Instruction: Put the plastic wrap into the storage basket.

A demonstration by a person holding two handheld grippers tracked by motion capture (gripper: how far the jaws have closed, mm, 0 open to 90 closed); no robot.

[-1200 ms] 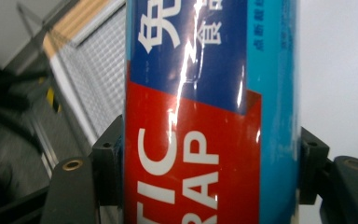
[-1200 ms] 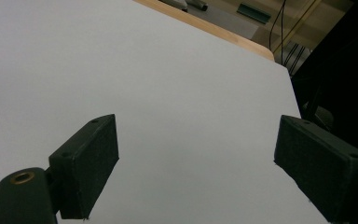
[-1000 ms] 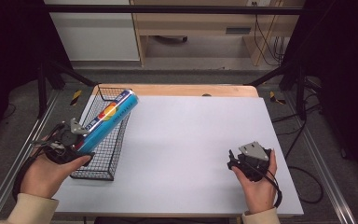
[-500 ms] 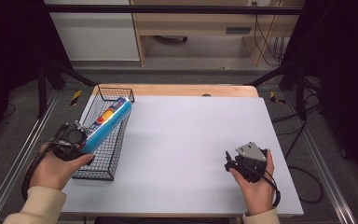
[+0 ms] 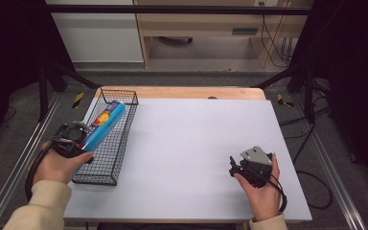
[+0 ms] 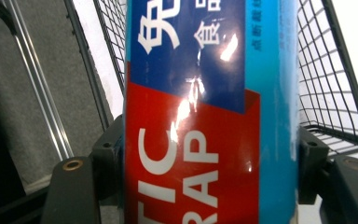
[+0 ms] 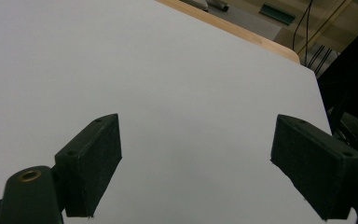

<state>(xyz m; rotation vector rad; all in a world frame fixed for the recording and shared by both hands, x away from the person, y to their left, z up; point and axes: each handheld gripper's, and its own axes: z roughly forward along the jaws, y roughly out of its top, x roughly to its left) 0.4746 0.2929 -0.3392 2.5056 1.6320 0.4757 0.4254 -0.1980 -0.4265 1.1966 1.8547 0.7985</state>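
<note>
Since a second ago the left gripper (image 5: 79,139), clamped on the blue box (image 5: 103,125), has lowered it toward the wire basket (image 5: 106,165) at left. The right gripper (image 7: 198,163), lower right, holds nothing, its jaws apart but just closing a little. I judge release comes next.

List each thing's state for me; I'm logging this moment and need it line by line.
Plastic wrap box: clamped in the left tool, tilted over the basket.
Wire basket: upright at the table's left edge.
Right tool: open with nothing between its jaws, which have just been closing, above the white table.
</note>
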